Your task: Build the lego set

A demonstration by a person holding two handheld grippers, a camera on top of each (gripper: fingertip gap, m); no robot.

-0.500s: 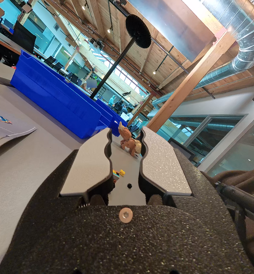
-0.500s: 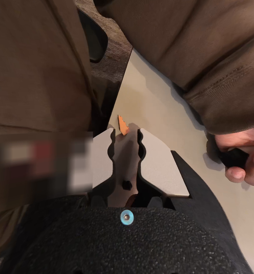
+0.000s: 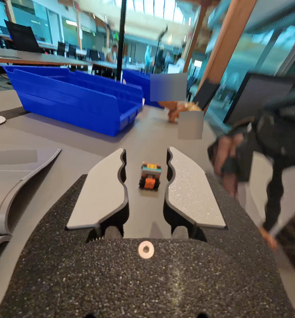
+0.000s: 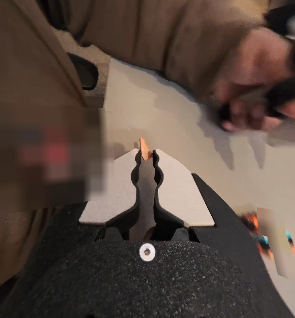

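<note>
In the left wrist view, a small lego build (image 3: 150, 175) with orange, teal, yellow and black parts stands on the grey table. It sits between the fingers of my left gripper (image 3: 145, 149), which is open and touches nothing. In the right wrist view, my right gripper (image 4: 145, 151) is shut on a thin orange wedge piece (image 4: 143, 146) that sticks out past the fingertips above the table. The lego build also shows, blurred, at the right edge of the right wrist view (image 4: 251, 227).
Blue bins (image 3: 74, 99) stand at the back left. An open booklet (image 3: 14, 180) lies at the left. A brown toy figure (image 3: 176, 110) is behind the build. A hand (image 3: 227, 160) holds a black grip at the right. The person's brown clothing (image 4: 160, 34) fills the far side.
The left gripper has tilted down and its jaws have opened wider, with the lego build now between them. The right jaws have closed in on the orange piece.
</note>
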